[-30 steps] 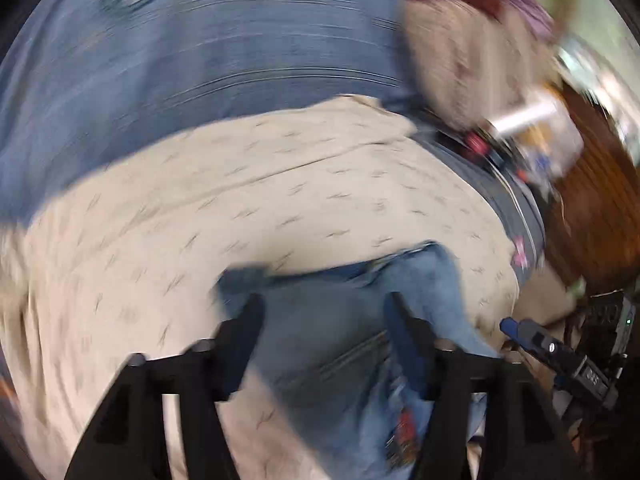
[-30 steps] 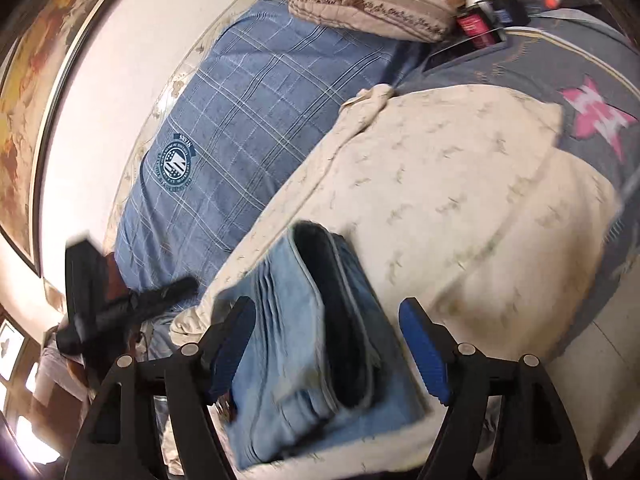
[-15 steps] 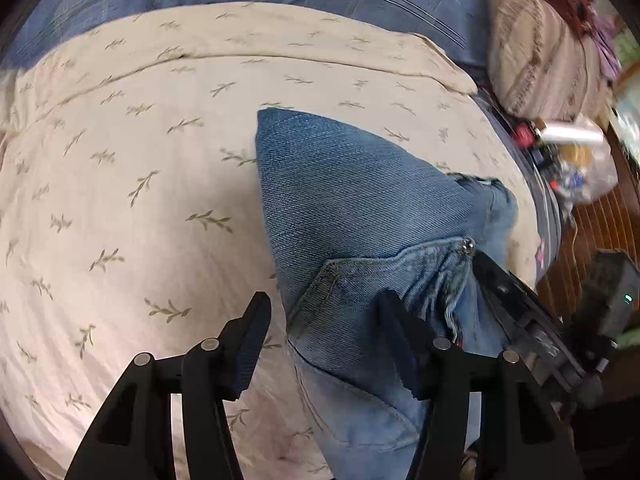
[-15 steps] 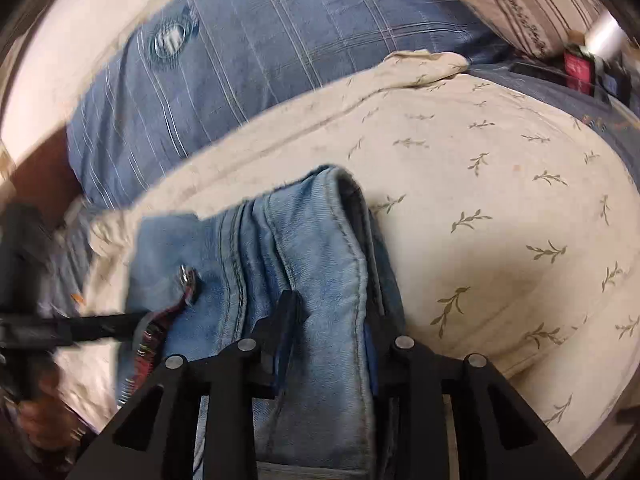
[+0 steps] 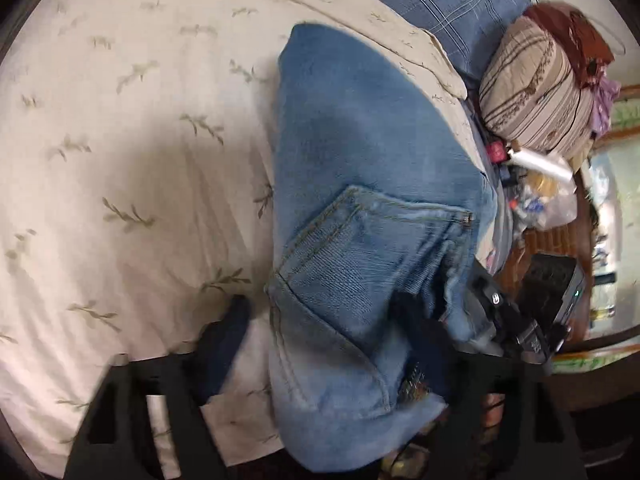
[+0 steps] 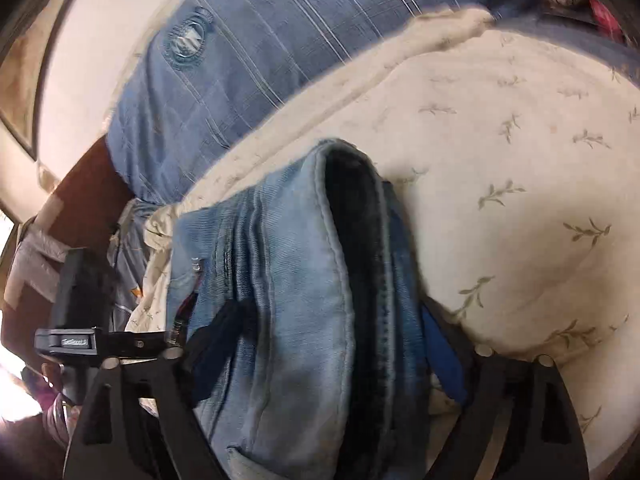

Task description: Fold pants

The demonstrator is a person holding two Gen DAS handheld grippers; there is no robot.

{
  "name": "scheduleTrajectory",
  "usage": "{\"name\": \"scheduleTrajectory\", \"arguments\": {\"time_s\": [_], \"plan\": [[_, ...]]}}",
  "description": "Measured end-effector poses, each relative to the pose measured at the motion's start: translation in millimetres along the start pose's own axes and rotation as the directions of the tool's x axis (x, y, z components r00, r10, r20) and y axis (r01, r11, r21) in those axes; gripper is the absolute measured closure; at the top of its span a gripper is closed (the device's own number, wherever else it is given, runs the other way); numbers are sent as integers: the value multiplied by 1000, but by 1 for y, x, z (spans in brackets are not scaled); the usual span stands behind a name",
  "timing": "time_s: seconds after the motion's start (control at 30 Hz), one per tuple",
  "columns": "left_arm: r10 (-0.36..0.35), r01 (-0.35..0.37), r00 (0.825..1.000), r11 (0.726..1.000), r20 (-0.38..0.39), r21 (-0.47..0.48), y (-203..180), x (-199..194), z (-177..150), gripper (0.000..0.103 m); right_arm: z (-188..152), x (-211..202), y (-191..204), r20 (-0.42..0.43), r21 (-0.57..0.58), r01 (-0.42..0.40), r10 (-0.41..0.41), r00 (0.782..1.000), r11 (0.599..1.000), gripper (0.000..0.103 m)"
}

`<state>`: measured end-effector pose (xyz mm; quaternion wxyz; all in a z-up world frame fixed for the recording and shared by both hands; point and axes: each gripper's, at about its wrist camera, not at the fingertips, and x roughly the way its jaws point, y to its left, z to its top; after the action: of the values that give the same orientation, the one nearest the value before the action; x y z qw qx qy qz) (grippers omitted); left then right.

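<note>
Folded blue jeans lie on a cream leaf-print bed cover, near a blue plaid pillow. The left claw and right claw have just been opening; both stand wide, straddling the jeans' near end.

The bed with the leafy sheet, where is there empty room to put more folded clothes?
Left of the folded jeans, the leafy sheet lies bare out to its edge. In the right wrist view, sheet on the jeans' other side is bare too. It is crowded by the striped pillow, where small clutter piles up beside the bed.
</note>
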<state>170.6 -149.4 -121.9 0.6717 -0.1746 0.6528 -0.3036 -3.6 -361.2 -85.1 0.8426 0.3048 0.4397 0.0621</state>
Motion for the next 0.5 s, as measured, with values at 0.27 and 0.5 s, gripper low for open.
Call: {"name": "scheduleTrajectory", "arguments": {"time_s": [0.27,0.5], "plan": [[10,-10,1000,1000,14,24,-8,10,0,16,-2,3,-1,25,-7,-10,10,1000,1000,6],[-49,48,999,994,-1,95,-22,-8,-11,61,-10,-8,54,-54,-64,53,-56,997,997,26]]}}
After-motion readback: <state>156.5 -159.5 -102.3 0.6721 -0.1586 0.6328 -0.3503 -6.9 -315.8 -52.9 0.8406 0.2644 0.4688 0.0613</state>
